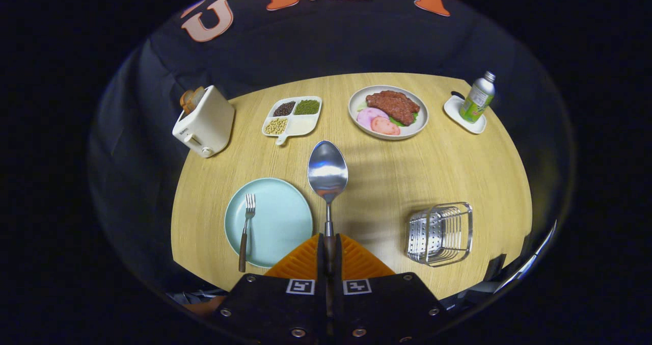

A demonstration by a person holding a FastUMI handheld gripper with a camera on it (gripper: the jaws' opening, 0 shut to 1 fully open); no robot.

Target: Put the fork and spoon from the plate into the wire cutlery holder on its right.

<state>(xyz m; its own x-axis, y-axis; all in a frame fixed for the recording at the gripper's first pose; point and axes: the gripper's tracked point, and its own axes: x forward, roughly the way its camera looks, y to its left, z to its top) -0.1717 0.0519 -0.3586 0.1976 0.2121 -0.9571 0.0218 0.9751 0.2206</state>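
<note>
Polished steel spoon with a dark handle [327, 174] was clamped by its handle between the gripper's [329, 253] fingers, its long axis pointing straight ahead — the square wire cutlery holder [441, 233] stood off to the right, the wooden-handled fork [245, 230] left on the pale blue plate [277, 217].

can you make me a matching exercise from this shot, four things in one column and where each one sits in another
Things:
1. spoon
2. fork
3. wire cutlery holder
4. bottle

Places:
A. lying on the light blue plate
B. standing on a small white coaster at the far side of the table
C. handle clamped between the fingers of the gripper, bowl pointing ahead
D. on the bare table, right of the plate

Pairs: 1-C, 2-A, 3-D, 4-B
</note>
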